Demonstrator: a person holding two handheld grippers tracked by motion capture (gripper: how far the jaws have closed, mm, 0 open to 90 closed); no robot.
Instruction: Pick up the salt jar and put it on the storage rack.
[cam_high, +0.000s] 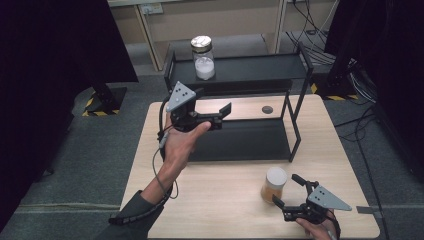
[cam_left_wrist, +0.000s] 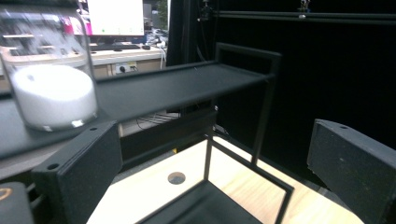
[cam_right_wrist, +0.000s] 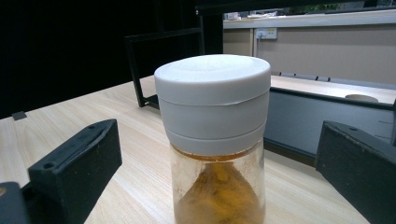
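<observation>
The right gripper (cam_high: 286, 192) stands wide open, empty, its jaws flanking the spice jar (cam_high: 274, 184) at the table's (cam_high: 225, 210) five o'clock — lined up for a grasp. The left gripper (cam_high: 227, 111), also open and empty, hovers below the shelf (cam_high: 250, 67) — its white-filled jar (cam_high: 203, 57) already stands there at twelve o'clock.

tool (cam_high: 212, 116): black jaws | grey triangular plate | dark sleeve (cam_high: 135, 216)
</observation>
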